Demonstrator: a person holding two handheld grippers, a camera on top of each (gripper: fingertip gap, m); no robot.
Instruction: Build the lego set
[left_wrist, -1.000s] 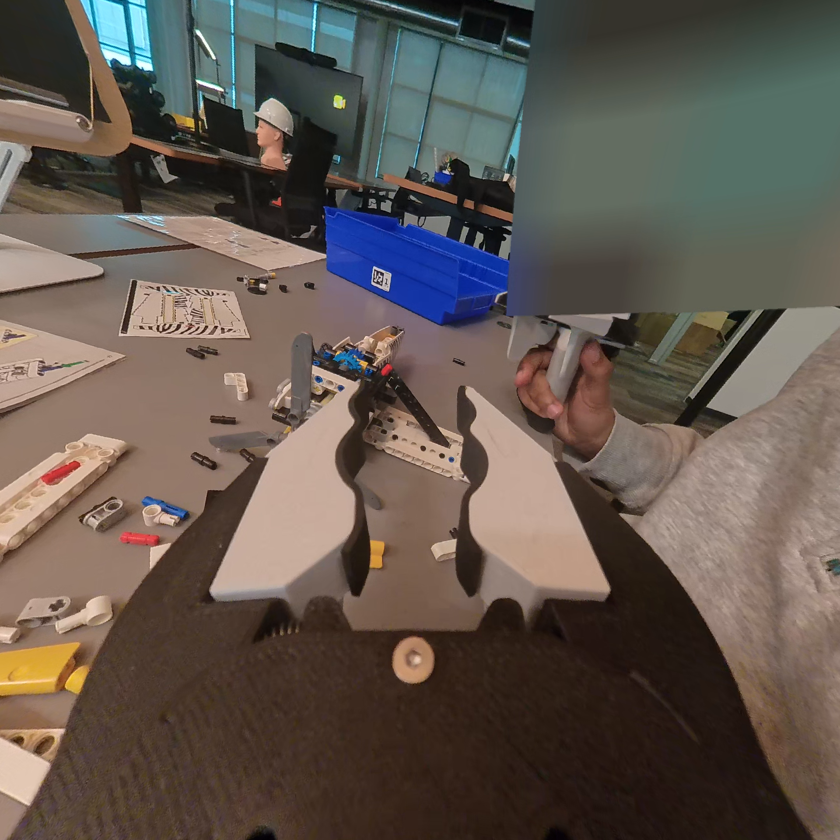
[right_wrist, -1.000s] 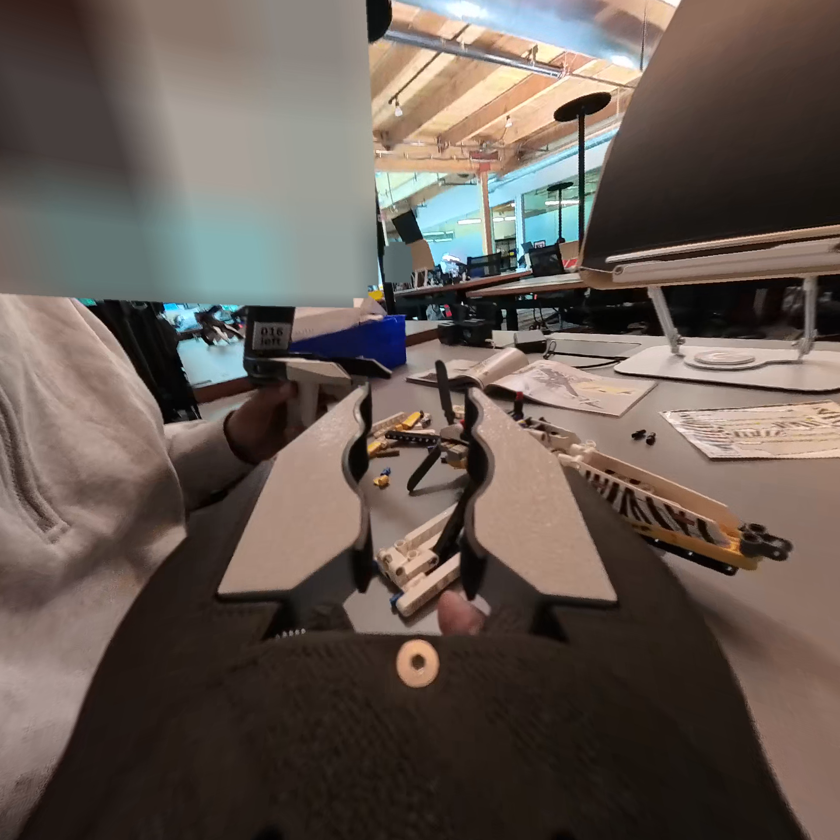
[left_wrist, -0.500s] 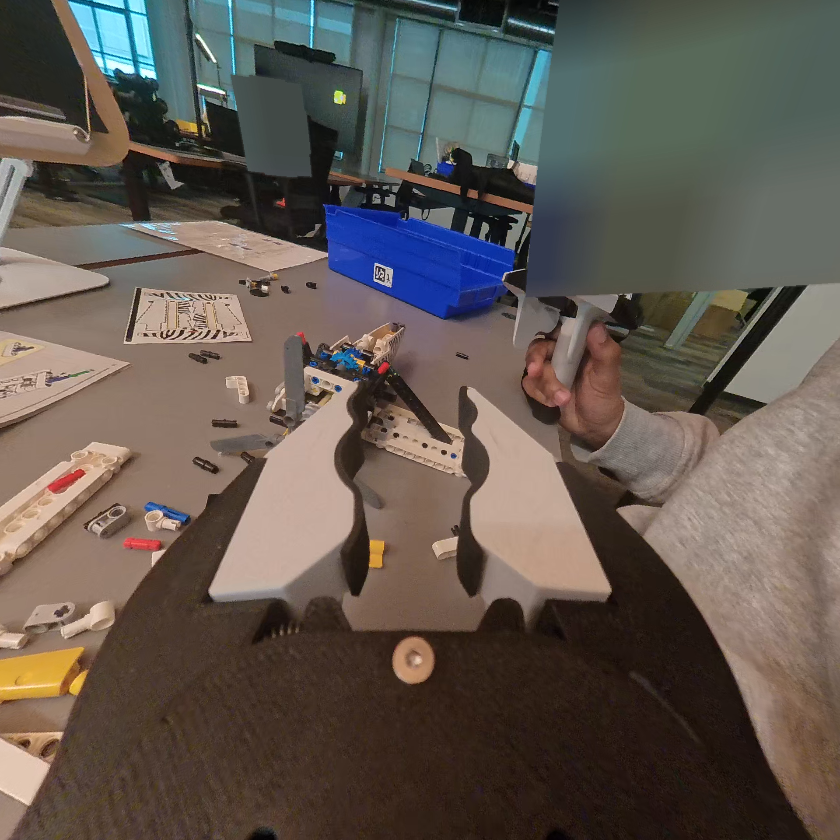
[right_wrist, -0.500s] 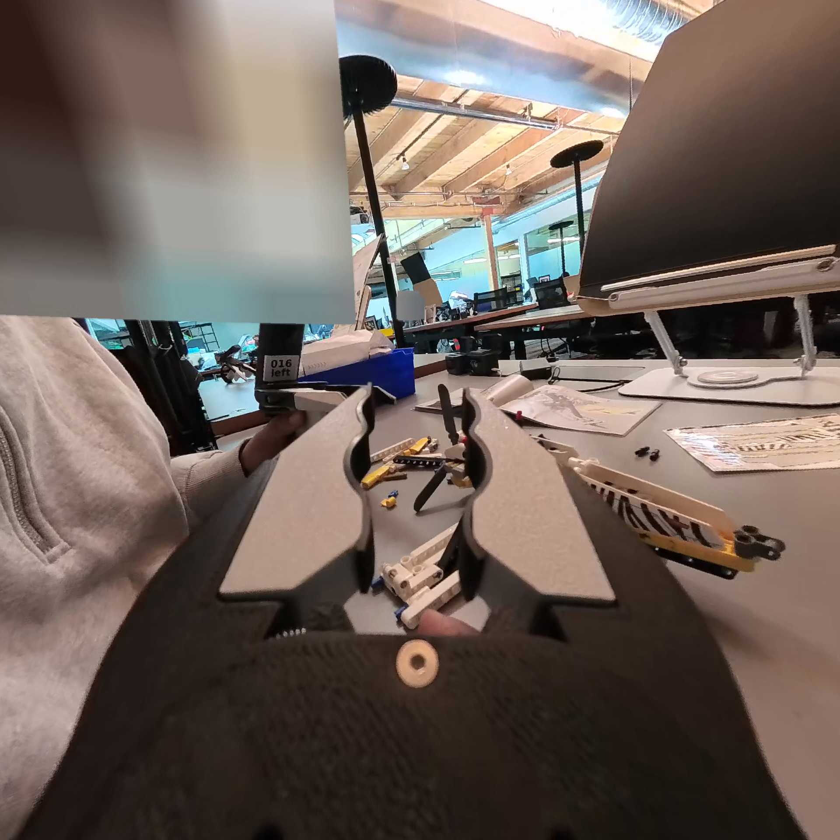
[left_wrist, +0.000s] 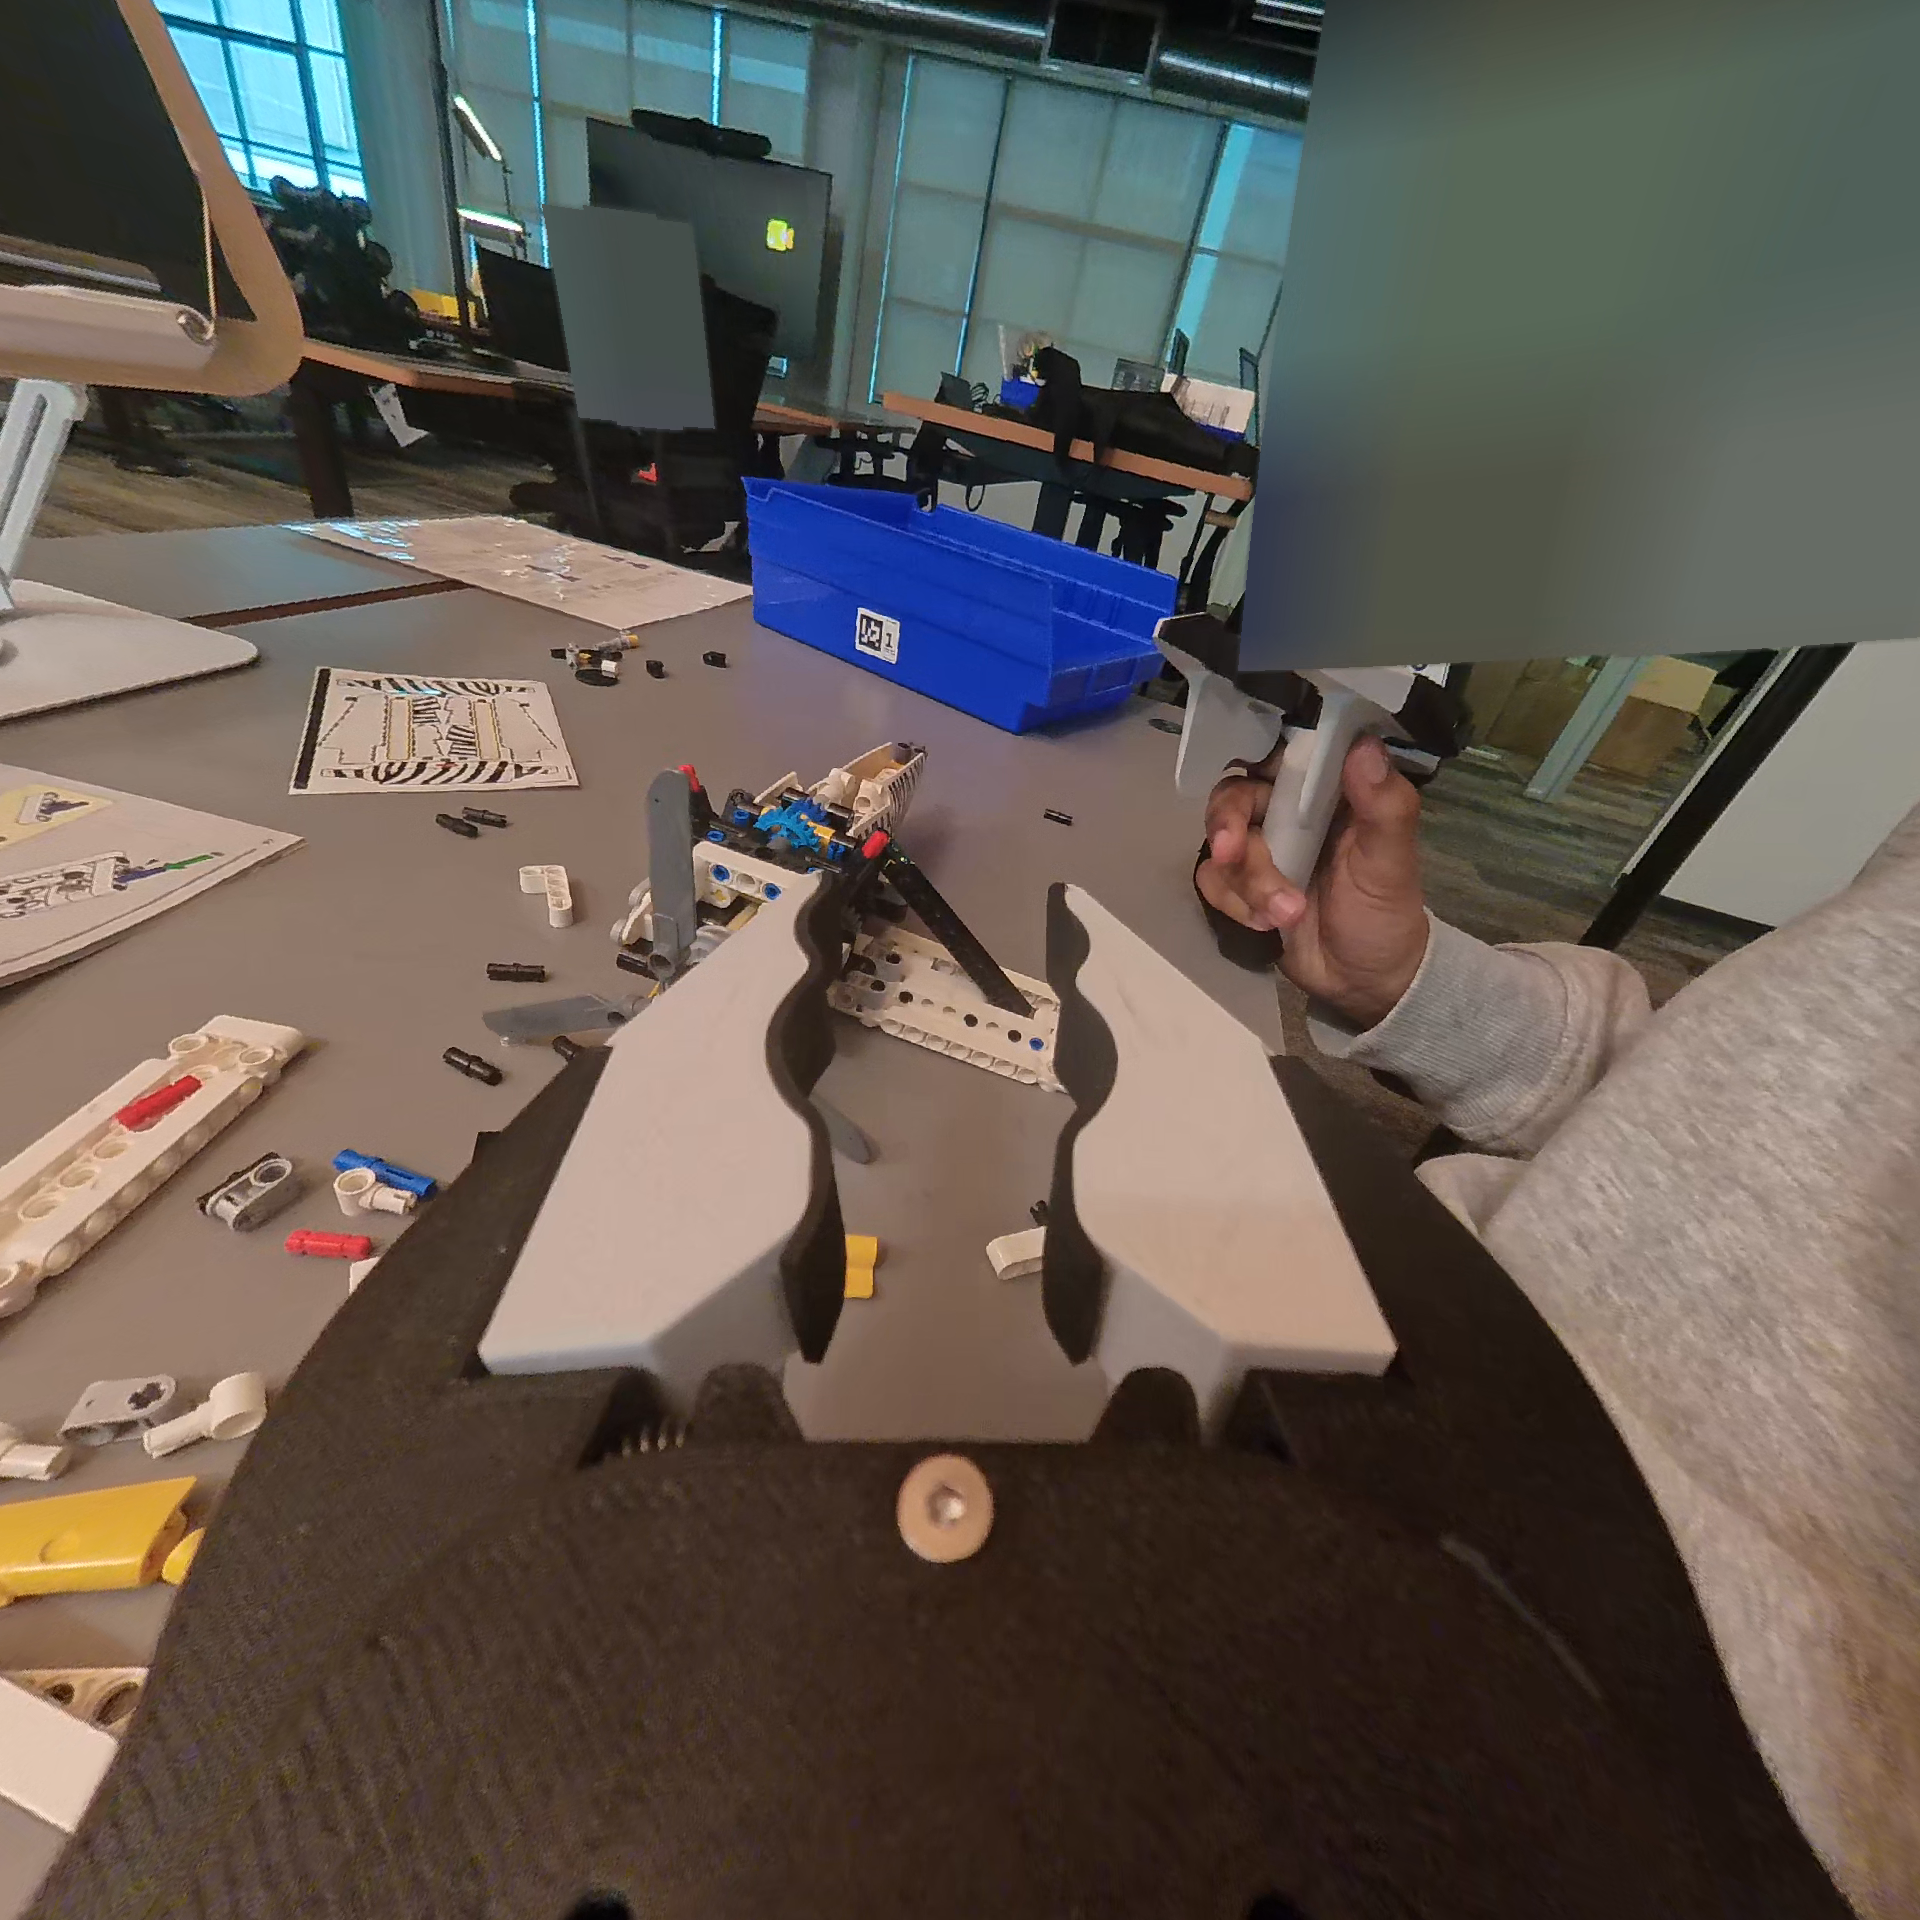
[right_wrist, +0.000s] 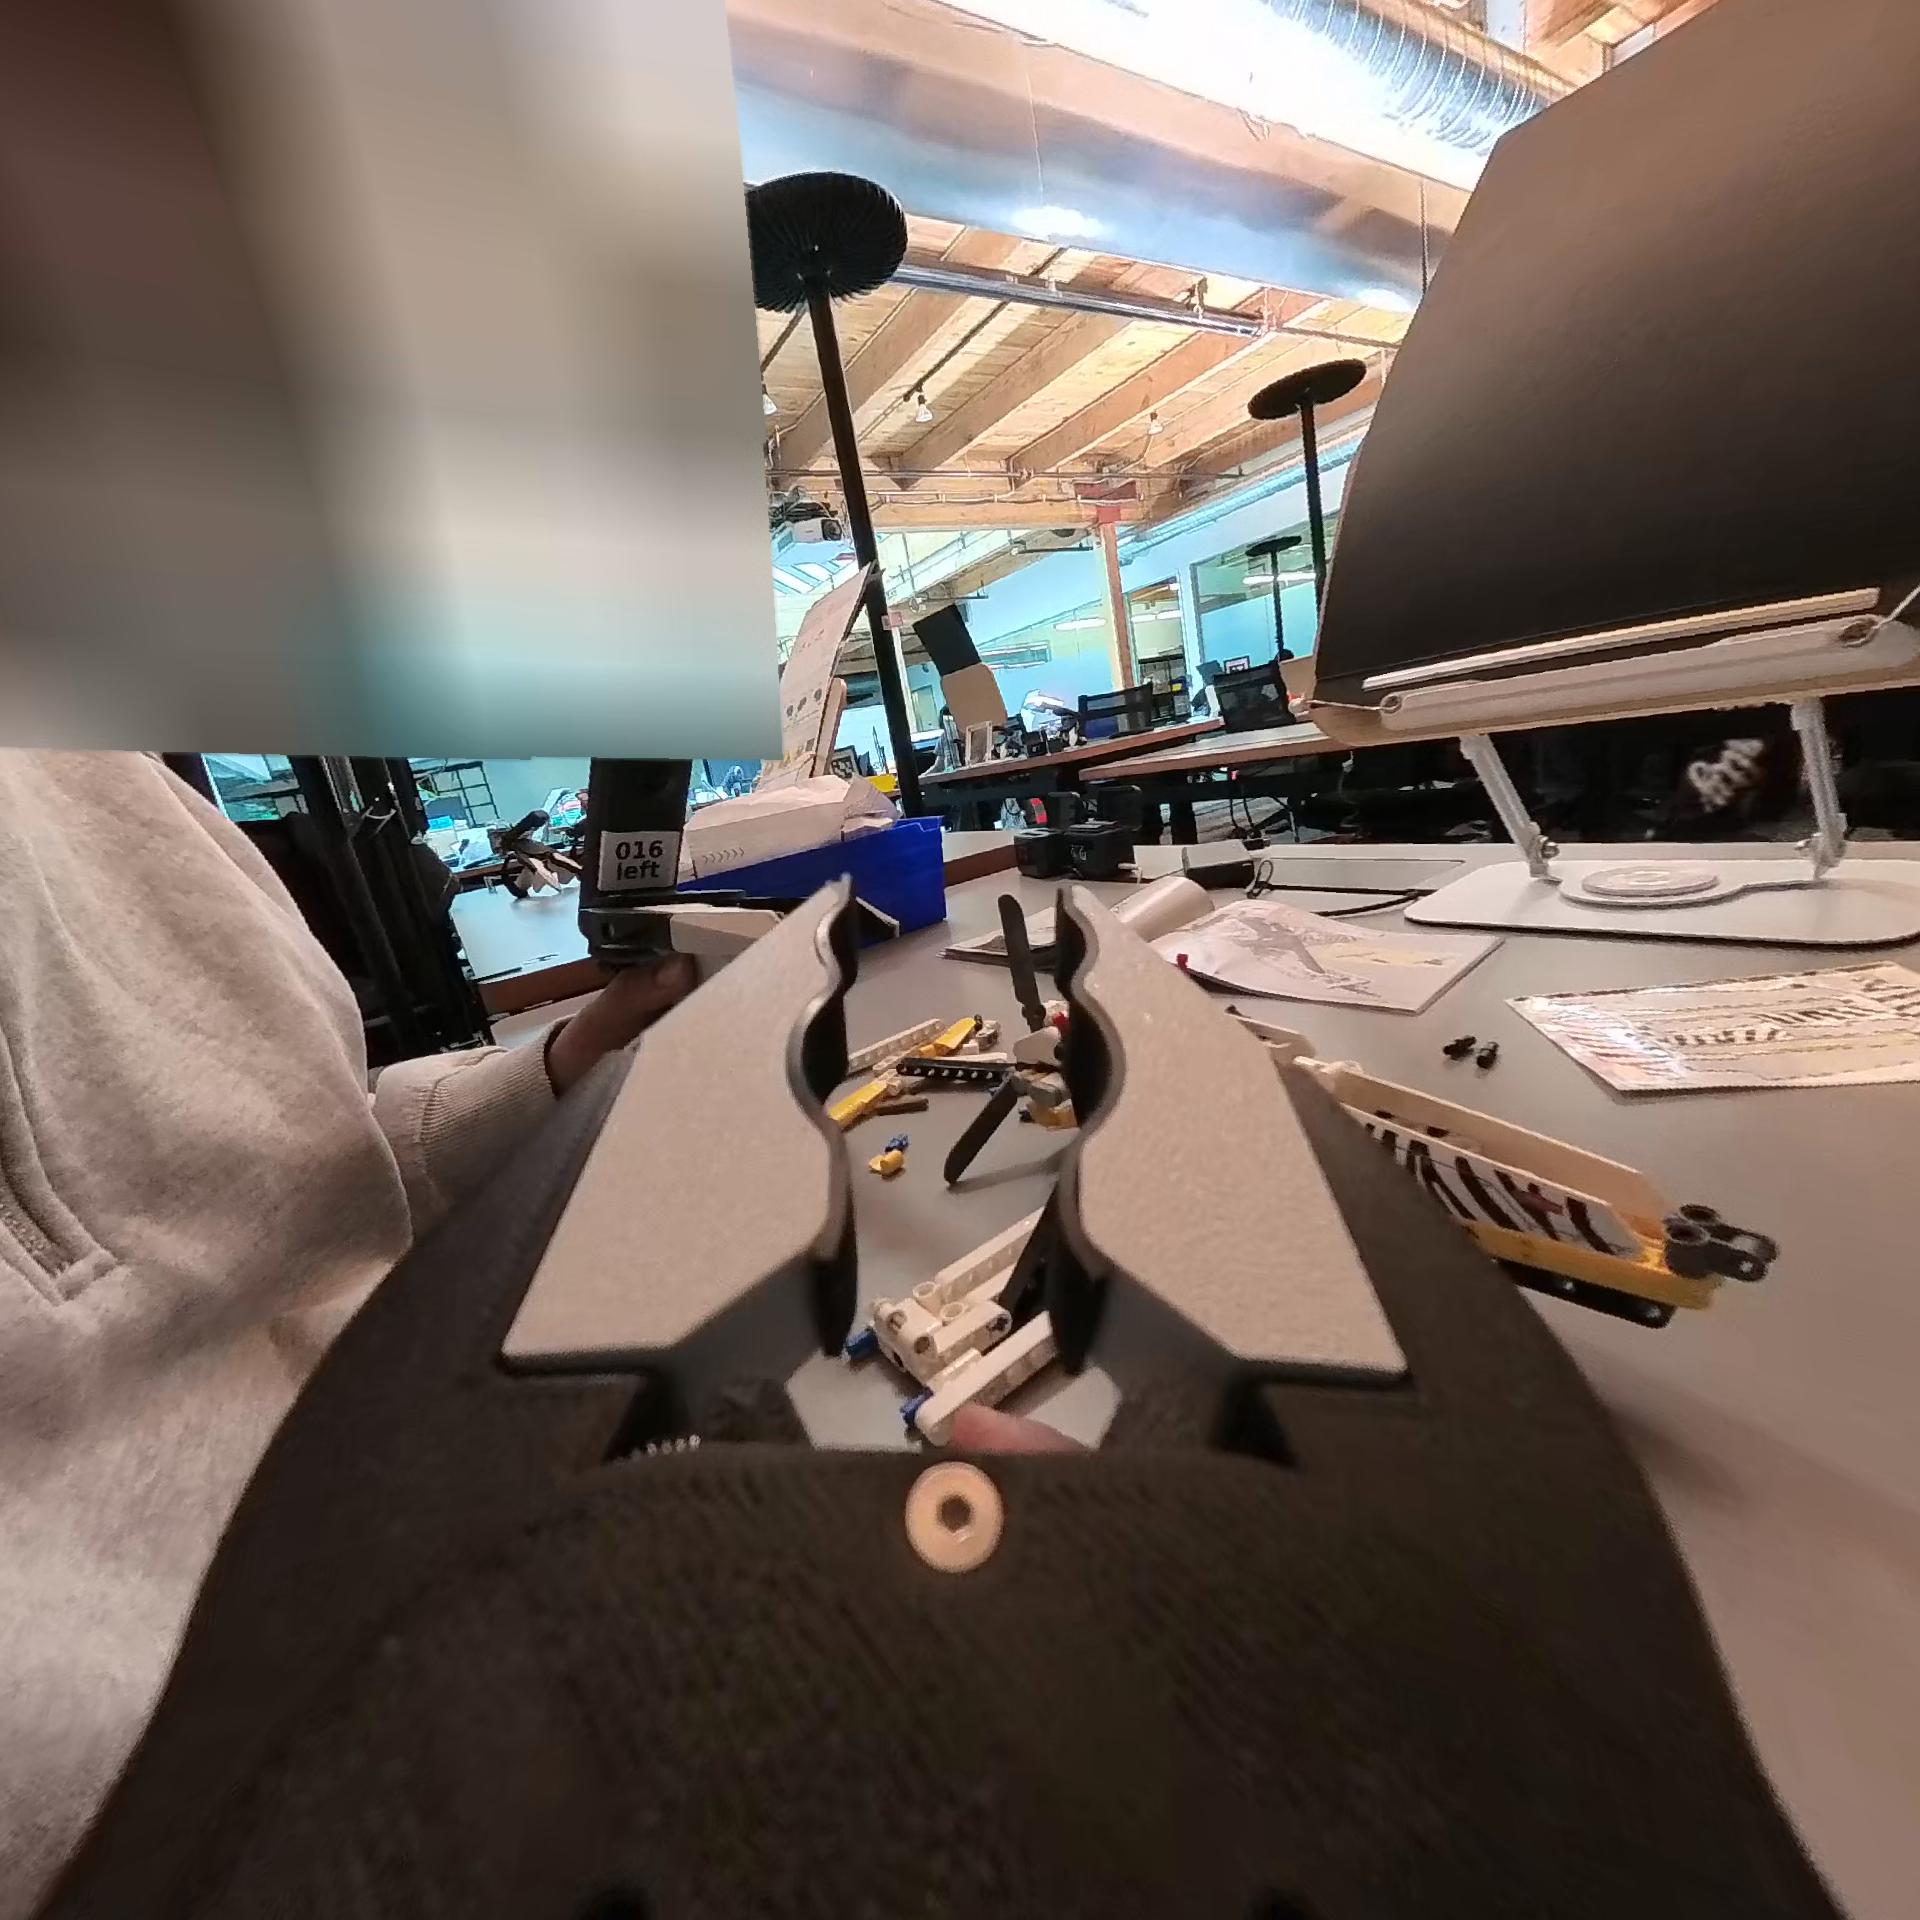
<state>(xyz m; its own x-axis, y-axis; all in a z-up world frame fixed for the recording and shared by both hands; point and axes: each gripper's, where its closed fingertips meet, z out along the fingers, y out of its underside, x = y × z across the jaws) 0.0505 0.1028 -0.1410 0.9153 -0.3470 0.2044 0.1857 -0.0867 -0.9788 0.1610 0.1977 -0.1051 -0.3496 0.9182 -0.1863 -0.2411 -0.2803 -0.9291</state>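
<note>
A part-built lego model (left_wrist: 810, 862), white with blue gears, a grey propeller blade and a black beam, lies on the grey table (left_wrist: 395, 935). My left gripper (left_wrist: 935, 904) is open and empty, just short of the model. My right gripper (right_wrist: 956, 899) is open and empty, held above the model's white beams (right_wrist: 956, 1330), with its black propeller (right_wrist: 1013, 1060) beyond. The model's zebra-striped white and yellow panel (right_wrist: 1486, 1195) sticks out to the right. A hand holds the right gripper's handle (left_wrist: 1299, 790) to the right of the model.
Loose parts lie to the left: a white beam with a red pin (left_wrist: 125, 1132), a yellow panel (left_wrist: 83, 1538), small pins and connectors. A blue bin (left_wrist: 956, 613) stands behind. A sticker sheet (left_wrist: 431, 727), a booklet (right_wrist: 1299, 951) and a monitor stand (right_wrist: 1662, 883) are on the table.
My right gripper has tilted upward a little over the model, and the hand holding it has risen slightly. My left gripper has hardly moved. Both stay open.
</note>
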